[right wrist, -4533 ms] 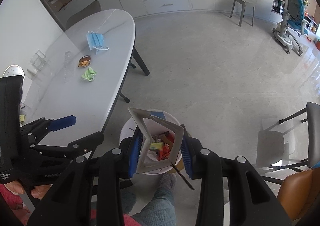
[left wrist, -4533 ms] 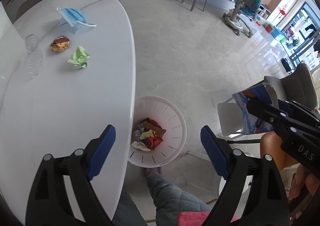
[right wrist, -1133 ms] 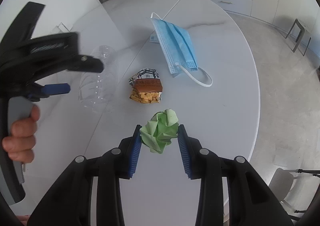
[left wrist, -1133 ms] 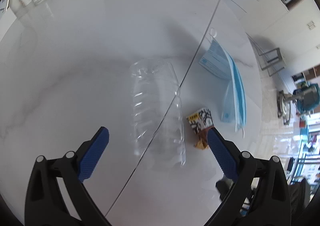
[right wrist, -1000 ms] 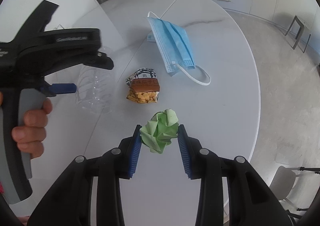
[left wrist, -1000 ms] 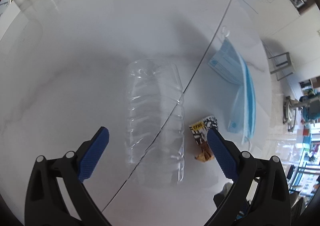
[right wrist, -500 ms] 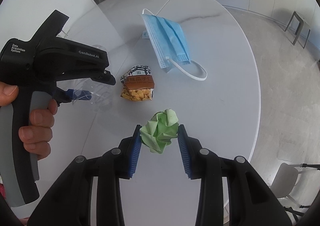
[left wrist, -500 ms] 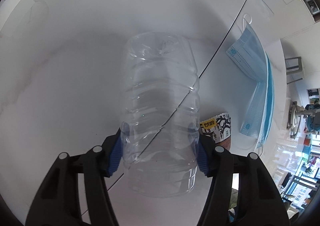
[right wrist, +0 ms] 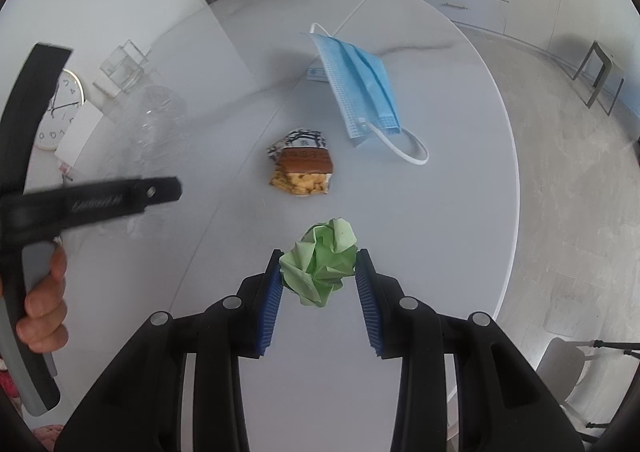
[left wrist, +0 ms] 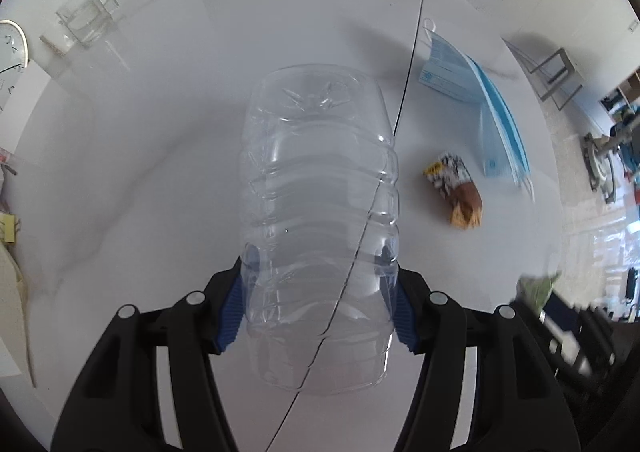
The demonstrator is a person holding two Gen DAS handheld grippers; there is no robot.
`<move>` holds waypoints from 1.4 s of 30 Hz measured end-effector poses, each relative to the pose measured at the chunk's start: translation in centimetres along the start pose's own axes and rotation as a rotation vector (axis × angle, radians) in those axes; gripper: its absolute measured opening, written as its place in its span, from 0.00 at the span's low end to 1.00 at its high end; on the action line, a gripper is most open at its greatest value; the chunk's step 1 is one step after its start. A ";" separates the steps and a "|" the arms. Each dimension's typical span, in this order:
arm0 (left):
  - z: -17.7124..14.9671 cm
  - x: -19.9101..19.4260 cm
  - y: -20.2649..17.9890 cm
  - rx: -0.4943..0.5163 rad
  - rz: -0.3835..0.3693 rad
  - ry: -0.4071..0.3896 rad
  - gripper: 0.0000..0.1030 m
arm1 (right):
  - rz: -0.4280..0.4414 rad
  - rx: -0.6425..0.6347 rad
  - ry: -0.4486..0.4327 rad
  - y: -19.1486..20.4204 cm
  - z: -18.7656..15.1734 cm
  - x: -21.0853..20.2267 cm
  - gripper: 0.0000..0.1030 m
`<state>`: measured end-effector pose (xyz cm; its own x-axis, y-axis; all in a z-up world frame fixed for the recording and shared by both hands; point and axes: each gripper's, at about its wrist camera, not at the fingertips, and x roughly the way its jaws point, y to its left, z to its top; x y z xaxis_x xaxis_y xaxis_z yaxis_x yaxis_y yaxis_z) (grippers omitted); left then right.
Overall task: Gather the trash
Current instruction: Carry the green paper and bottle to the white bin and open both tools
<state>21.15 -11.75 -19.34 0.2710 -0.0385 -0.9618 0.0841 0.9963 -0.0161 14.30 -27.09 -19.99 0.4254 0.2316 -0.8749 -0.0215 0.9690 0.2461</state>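
You are gripping the clear bottle (left wrist: 318, 228) across its ribbed body with your left gripper (left wrist: 318, 306), its long axis running toward twelve o'clock above the table (left wrist: 160, 132), while your right gripper (right wrist: 318, 292) is pinching the green paper wad (right wrist: 320, 258).

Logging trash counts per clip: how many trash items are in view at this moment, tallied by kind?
Clear crushed plastic bottle, clamped in the left hand-held gripper: 1
Crumpled green paper ball, clamped in the right hand-held gripper: 1
Printed snack wrapper lying on the white oval table: 1
Blue pleated face mask lying on the table: 1
Total: 4
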 end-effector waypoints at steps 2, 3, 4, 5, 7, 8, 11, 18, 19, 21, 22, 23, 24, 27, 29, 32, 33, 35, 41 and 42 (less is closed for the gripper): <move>-2.0 -1.5 0.6 0.011 -0.004 -0.004 0.57 | 0.003 -0.013 -0.005 0.7 -0.5 -0.6 0.36; -3.0 -2.1 0.9 0.014 -0.010 -0.006 0.57 | 0.004 -0.019 -0.005 1.0 -0.8 -0.8 0.36; -3.8 -2.4 1.2 0.016 -0.014 -0.008 0.57 | 0.008 -0.025 -0.005 1.5 -1.3 -1.2 0.36; -4.4 -2.9 1.7 0.017 -0.018 -0.011 0.57 | 0.012 -0.028 -0.005 1.8 -1.8 -1.6 0.36; -6.4 -4.1 2.5 0.024 -0.024 -0.020 0.57 | 0.020 -0.037 -0.006 2.8 -2.8 -2.4 0.36; -7.4 -4.7 2.8 0.030 -0.027 -0.024 0.57 | 0.024 -0.040 -0.005 3.0 -3.3 -2.8 0.36; -9.5 -5.4 4.0 0.046 -0.035 -0.025 0.57 | 0.039 -0.058 -0.003 4.7 -5.1 -4.0 0.36; -13.6 -6.7 3.0 0.101 -0.082 -0.012 0.57 | 0.055 -0.060 -0.019 6.2 -9.2 -7.0 0.36; -14.2 -6.9 2.7 0.109 -0.103 -0.007 0.57 | 0.053 -0.051 -0.024 5.9 -9.8 -7.6 0.36; -14.8 -7.0 1.8 0.136 -0.125 0.002 0.57 | 0.043 -0.023 -0.038 5.0 -10.7 -8.7 0.36; -15.3 -7.2 1.0 0.159 -0.135 0.002 0.57 | 0.034 -0.002 -0.046 4.1 -11.2 -9.4 0.36; -15.6 -7.2 0.3 0.180 -0.143 0.002 0.57 | 0.025 0.016 -0.054 3.2 -11.7 -10.1 0.36; -15.8 -7.3 -0.2 0.190 -0.150 0.003 0.57 | 0.012 0.035 -0.065 2.2 -12.2 -10.8 0.36; -16.8 -7.3 -2.5 0.239 -0.186 0.019 0.57 | -0.053 0.086 -0.077 -1.0 -14.1 -12.4 0.36; -17.3 -7.5 -3.8 0.273 -0.196 0.020 0.57 | -0.098 0.128 -0.073 -3.5 -15.4 -12.8 0.37; -18.1 -7.7 -5.4 0.312 -0.206 0.014 0.57 | -0.136 0.200 -0.055 -7.1 -17.3 -12.5 0.38; -18.3 -7.7 -5.8 0.317 -0.209 0.013 0.57 | -0.141 0.219 -0.048 -8.0 -17.7 -12.3 0.38; -18.7 -7.7 -6.5 0.331 -0.205 0.016 0.57 | -0.147 0.244 -0.025 -9.6 -18.4 -11.2 0.38; -19.1 -7.5 -7.4 0.342 -0.178 0.019 0.57 | -0.091 0.258 0.025 -12.0 -19.4 -7.0 0.82; -19.1 -7.5 -7.6 0.345 -0.174 0.017 0.57 | -0.099 0.262 0.033 -12.1 -19.4 -6.4 0.85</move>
<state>0.18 -17.58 -17.23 0.2086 -0.2005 -0.9572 0.4462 0.8904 -0.0893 -5.69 -38.62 -25.43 0.3844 0.1437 -0.9119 0.2553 0.9328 0.2546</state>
